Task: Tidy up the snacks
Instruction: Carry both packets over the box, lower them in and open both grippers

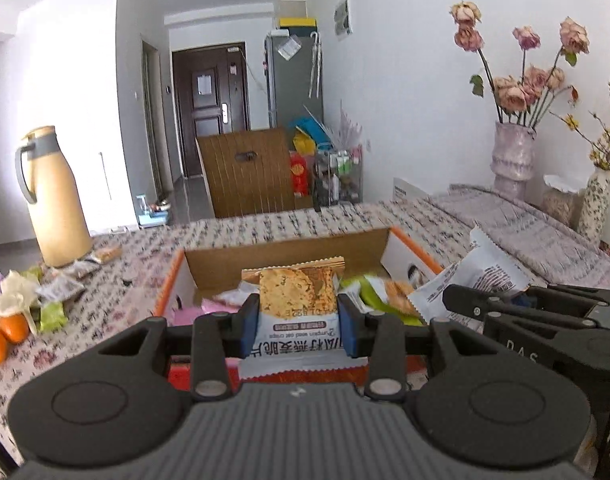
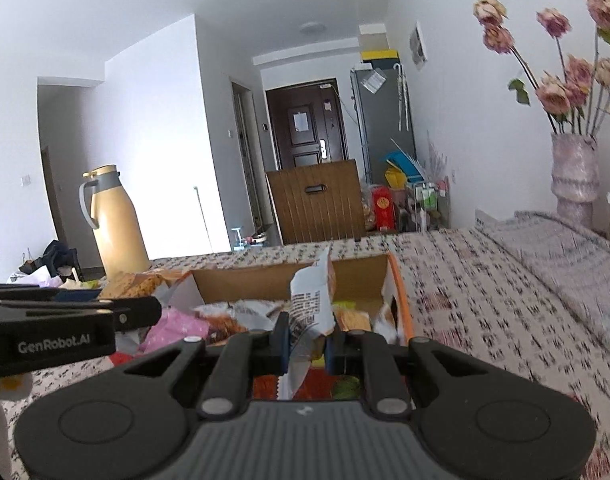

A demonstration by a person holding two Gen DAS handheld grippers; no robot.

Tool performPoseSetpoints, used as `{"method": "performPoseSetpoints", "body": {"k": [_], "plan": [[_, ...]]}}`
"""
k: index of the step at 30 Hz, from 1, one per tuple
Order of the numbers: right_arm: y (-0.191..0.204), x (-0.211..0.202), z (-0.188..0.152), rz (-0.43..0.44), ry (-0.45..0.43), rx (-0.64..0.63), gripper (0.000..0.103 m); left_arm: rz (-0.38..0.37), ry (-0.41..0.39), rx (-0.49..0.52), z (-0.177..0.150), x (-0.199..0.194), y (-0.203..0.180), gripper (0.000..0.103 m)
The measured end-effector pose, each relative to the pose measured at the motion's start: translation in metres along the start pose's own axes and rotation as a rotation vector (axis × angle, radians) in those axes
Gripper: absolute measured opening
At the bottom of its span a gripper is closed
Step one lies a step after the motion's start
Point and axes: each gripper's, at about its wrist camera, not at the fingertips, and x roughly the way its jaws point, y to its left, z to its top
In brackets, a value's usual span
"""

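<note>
Looking along the left wrist view, the left gripper (image 1: 298, 322) is clamped on an oat-crisp packet (image 1: 297, 300), its blue pads (image 1: 250, 322) pressing both side edges. The packet stands upright and face-on, above the near edge of the open cardboard box (image 1: 285, 254) with orange rims. Inside the box lie a pink packet (image 1: 193, 314) and a green packet (image 1: 369, 292). To the right, the right gripper (image 1: 449, 300) holds a white packet (image 1: 477, 276) — its printed back faces this camera. On the floral tablecloth (image 1: 233, 228) at far left stand a tan thermos jug (image 1: 51, 196), loose snack packets (image 1: 61, 288) and two oranges (image 1: 5, 334).

In the right wrist view, the right gripper (image 2: 307, 344) is clenched on the white packet (image 2: 311, 300), which is pinched edge-on and rises tilted in front of the cardboard box (image 2: 361, 280). The left gripper (image 2: 155, 310) enters from the left edge — its tips are over the box's left side. A vase of dried roses (image 2: 575, 176) stands at far right.
</note>
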Motion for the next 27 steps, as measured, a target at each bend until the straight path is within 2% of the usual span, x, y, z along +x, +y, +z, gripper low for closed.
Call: {"method": "performPoseSetpoints", "body": {"k": [9, 18, 27], "plan": [[0.013, 0.034, 0.025, 0.010, -0.022, -0.055, 0.015, 0.050, -0.037, -0.004, 0.021, 0.023, 0.014, 0.040], [0.014, 0.074, 0.041, 0.004, -0.014, -0.064, 0.015, 0.084, -0.039, -0.021, 0.030, 0.057, 0.027, 0.040], [0.001, 0.114, 0.025, -0.016, 0.029, -0.015, 0.015, 0.097, 0.000, -0.064, 0.009, 0.100, 0.043, 0.040]]}}
